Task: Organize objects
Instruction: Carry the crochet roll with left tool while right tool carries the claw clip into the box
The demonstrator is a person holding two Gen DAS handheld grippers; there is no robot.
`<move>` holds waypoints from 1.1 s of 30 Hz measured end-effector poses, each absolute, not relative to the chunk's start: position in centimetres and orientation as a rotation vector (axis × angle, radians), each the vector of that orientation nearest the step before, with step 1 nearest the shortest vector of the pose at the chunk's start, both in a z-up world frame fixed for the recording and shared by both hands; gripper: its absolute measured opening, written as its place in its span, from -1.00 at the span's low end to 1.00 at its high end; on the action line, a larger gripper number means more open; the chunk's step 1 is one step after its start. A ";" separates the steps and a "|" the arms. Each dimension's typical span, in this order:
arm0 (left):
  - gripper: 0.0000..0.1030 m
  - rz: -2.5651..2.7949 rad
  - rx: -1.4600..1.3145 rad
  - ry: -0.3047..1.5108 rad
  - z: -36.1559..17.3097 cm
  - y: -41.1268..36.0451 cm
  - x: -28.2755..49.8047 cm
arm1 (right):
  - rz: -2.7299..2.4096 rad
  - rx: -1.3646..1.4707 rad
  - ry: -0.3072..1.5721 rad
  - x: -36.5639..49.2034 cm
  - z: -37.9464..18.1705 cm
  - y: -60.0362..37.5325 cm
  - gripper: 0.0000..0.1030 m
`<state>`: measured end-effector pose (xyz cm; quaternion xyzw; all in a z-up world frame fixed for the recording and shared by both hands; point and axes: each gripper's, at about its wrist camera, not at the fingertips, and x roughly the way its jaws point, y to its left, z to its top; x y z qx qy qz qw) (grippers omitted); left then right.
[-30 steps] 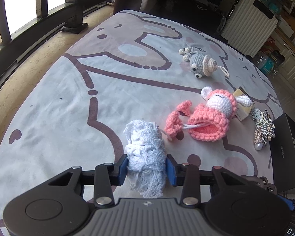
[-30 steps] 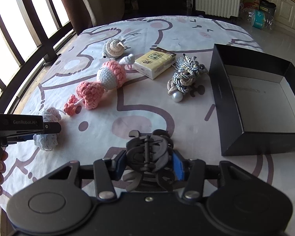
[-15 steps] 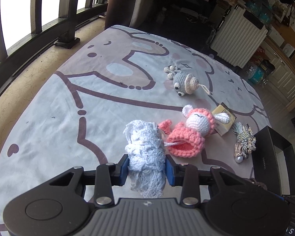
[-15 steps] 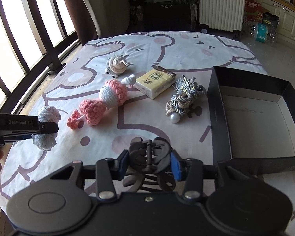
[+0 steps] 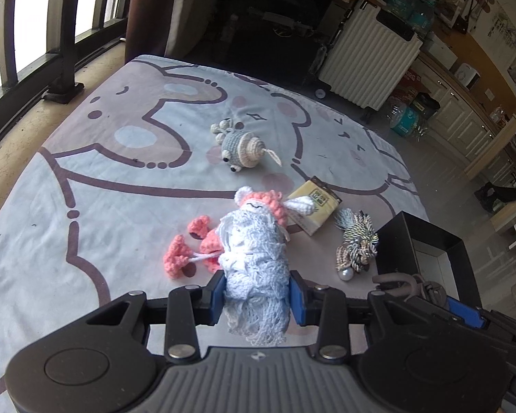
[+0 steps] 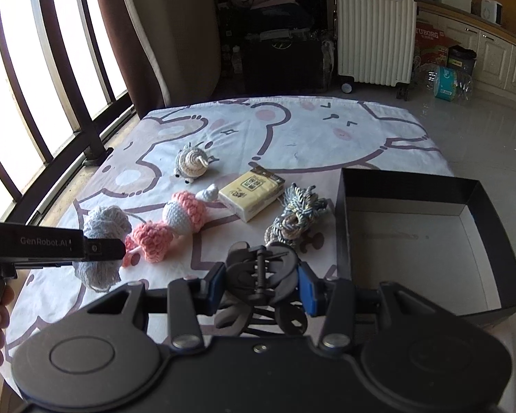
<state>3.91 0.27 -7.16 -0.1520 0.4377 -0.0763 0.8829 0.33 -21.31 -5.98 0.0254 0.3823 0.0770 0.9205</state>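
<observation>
Right wrist view: a cartoon-printed sheet (image 6: 292, 130) is covering the floor beside a window railing (image 6: 62, 79). An open black box (image 6: 426, 241) is sitting on the sheet's right side, empty. Left of it are lying a cord bundle (image 6: 297, 218), a yellow tissue pack (image 6: 253, 194), a pink crochet doll (image 6: 172, 225) and a crochet snail (image 6: 192, 163). The right tongs (image 6: 259, 284) are gripping a dark hair claw (image 6: 261, 272), held above the sheet just left of the box. Left wrist view: the left tongs (image 5: 256, 292) are clamping a pale blue mesh bundle (image 5: 254, 261), raised off the sheet and overlapping the doll (image 5: 196, 247) in the picture.
</observation>
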 end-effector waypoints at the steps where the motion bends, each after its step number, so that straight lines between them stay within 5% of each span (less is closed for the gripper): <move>1: -0.24 -0.169 -0.311 0.907 -6.8 -0.1 4.0 | 0.157 0.049 0.775 0.4 -5.6 -21.6 -0.12; 16: -0.24 -0.441 -0.300 0.889 -1.6 -9.9 8.1 | 0.077 0.020 0.644 2.3 -0.4 -29.3 -0.12; 33: -0.24 -0.552 -0.267 1.029 -5.2 -20.4 11.0 | -0.023 0.120 0.669 3.0 -4.0 -39.7 -0.12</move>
